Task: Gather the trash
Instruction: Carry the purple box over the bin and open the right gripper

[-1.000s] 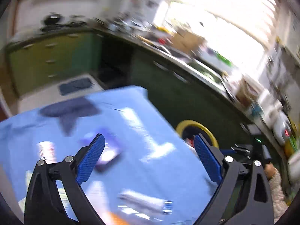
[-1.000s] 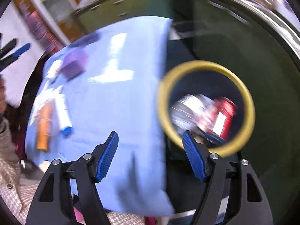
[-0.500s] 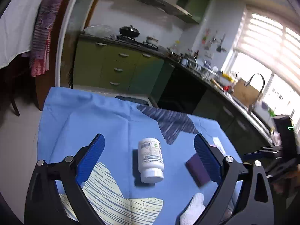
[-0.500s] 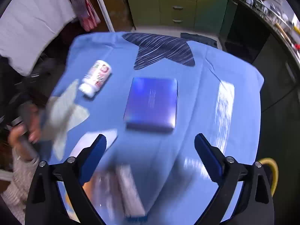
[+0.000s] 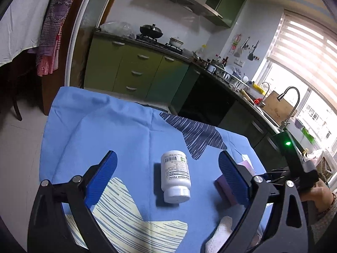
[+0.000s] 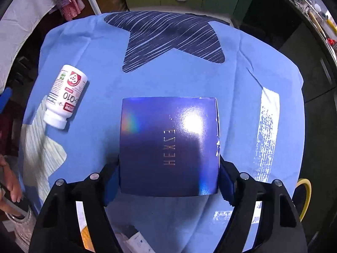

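Between right gripper (image 6: 169, 181) pads now: purple box (image 6: 168, 145), flat on blue cloth (image 6: 238, 84), jaws closing, pads at both edges, contact unclear. A second ago over yellow-rimmed bin (image 6: 305, 198). Left gripper (image 5: 167, 174) spread wide, swung round, now lined up on white bottle (image 5: 175, 178). Two pickups next, probably.

A dark blue box (image 6: 168, 145) is straddled by the closing jaws of the right gripper (image 6: 168, 181) on a blue cloth (image 6: 101, 147). A white bottle (image 6: 65, 97) is seen lying well left.
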Available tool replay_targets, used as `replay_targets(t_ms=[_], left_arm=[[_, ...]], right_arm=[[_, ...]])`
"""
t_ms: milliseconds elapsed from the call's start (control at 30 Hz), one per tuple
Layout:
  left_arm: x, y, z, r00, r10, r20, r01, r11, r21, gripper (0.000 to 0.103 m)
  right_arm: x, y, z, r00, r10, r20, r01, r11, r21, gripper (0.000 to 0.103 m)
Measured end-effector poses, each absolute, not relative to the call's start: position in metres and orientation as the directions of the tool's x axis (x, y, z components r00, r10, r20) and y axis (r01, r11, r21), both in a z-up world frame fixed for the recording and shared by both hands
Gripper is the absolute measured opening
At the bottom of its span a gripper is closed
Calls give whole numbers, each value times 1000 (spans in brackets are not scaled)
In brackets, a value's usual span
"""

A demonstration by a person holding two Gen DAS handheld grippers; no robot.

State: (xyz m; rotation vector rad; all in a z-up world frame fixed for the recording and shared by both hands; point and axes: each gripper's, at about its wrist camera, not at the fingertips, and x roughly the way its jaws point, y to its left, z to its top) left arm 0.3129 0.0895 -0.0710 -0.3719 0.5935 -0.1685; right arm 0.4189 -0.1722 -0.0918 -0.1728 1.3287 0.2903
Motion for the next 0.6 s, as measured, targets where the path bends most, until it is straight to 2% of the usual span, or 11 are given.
replay_targets(t_ms=[267,433,600], left_arm=[[315,91,-77,811,-251,-528,35,922,-384,92],[314,84,-77,809,-248,-533,52,934,-354,92],[311,73,-76,807,-260,-530,89,941,-327,92]], right_arm=[[383,-234,-37,291,186,-939,-266,958,107,75],[342,-335,-11,356,147,-923,-121,987,110,75],[309,-442,-27,342,34,-939,68,996,60,75]])
